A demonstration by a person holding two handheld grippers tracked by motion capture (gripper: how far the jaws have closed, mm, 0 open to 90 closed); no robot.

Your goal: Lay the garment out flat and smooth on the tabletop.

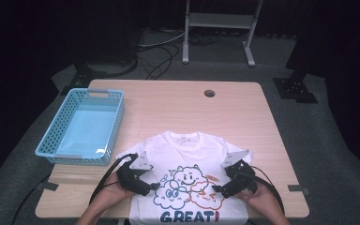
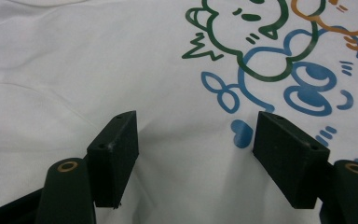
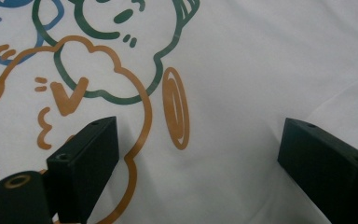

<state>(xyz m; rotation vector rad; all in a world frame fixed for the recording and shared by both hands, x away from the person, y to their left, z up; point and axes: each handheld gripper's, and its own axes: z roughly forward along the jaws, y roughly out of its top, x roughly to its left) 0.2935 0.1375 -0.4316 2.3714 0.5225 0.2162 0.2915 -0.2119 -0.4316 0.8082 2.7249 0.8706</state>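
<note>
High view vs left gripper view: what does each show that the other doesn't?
High view alone: the wooden table, the blue basket at its left, the whole T-shirt with its GREAT! lettering, both hands, and the right gripper. Left gripper view alone: a close look along the left gripper, its jaws open over flat cloth with nothing between them, beside a small blue heart. Shared: the white T-shirt and its cloud cartoon print.

Shirt point(image 1: 187, 154) hem cut off past the counter's point(image 1: 243, 112) near edge, with "GREAT!" lettering point(image 1: 190, 217) clipped at the bottom. Forearms cropped there too. Collar label too small to read. Shirt print point(image 2: 279, 60) cut by the top and right edges in the left gripper view.
</note>
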